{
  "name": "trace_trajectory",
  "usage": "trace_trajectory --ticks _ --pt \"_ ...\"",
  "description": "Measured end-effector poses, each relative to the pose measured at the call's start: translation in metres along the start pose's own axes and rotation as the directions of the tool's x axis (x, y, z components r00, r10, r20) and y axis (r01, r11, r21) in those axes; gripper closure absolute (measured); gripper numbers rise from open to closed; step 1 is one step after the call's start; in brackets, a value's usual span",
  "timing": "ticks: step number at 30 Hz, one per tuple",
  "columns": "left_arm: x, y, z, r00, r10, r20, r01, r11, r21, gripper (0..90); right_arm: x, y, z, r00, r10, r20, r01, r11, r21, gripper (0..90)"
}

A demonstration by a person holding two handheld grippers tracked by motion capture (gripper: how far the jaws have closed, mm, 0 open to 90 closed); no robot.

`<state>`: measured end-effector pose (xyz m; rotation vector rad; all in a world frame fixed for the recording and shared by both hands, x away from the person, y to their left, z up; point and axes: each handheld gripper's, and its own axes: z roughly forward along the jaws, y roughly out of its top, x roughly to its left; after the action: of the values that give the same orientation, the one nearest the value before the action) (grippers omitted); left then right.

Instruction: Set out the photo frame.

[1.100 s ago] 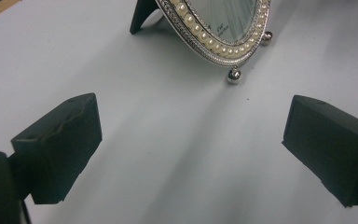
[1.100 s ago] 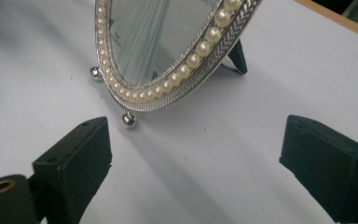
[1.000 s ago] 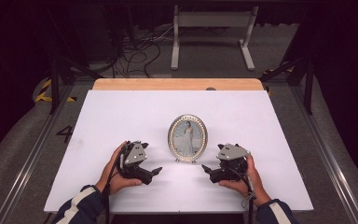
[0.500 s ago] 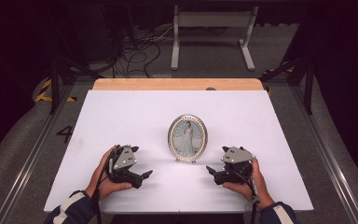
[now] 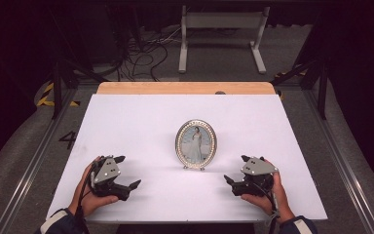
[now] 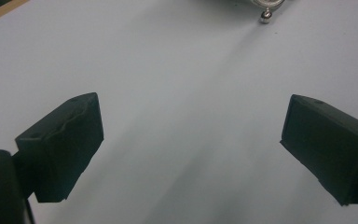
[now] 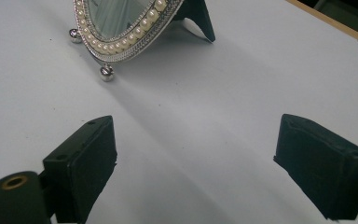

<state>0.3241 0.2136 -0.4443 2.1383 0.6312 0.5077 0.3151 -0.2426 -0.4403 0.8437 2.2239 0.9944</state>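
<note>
White tabletop [image 5: 141,122] out front, dark floor and cables behind it. Dead centre stands an oval picture frame [image 5: 196,144], long axis upright, face toward the person, leaning back on a dark prop. Left gripper [image 5: 126,173] rests low on the near left, jaws wide apart, nothing between them. Right gripper [image 5: 237,169] sits near right, jaws spread too, aimed at the frame's pearl rim and ball feet [image 7: 106,71].

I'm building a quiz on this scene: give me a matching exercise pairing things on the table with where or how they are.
Things:
1. oval picture frame
2. left gripper
3. right gripper
4. wooden strip

Descriptions:
A. far edge of the table
B. standing upright mid-table
C. open, near the right front edge
D. open, near the left front edge

Pairs: 1-B, 2-D, 3-C, 4-A
</note>
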Motion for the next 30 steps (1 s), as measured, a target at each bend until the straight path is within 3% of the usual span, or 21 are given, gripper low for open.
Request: trace_trajectory --ticks 9,15,19,30 --pt "0.012 -0.023 -0.025 0.9978 -0.057 -0.035 0.056 0.9983 -0.019 5.9 -0.007 -0.012 -0.011 0.9992 0.02 0.035 -0.021 1.0 0.004 12.6" --pt "0.016 -0.034 -0.034 0.9965 -0.071 -0.044 0.07 0.9974 -0.019 6.3 -0.011 -0.021 -0.017 0.9978 0.046 0.047 -0.046 0.999 0.005 12.6" --pt "0.016 -0.038 -0.036 0.9952 -0.086 -0.047 0.085 0.9962 -0.02 7.3 -0.013 -0.024 -0.019 0.9973 0.054 0.05 -0.055 0.998 0.006 12.5" --pt "0.015 -0.038 -0.032 0.9961 -0.076 -0.044 0.076 0.9971 -0.003 7.3 -0.01 -0.024 -0.018 0.9976 0.044 0.054 -0.045 0.999 0.005 12.6"
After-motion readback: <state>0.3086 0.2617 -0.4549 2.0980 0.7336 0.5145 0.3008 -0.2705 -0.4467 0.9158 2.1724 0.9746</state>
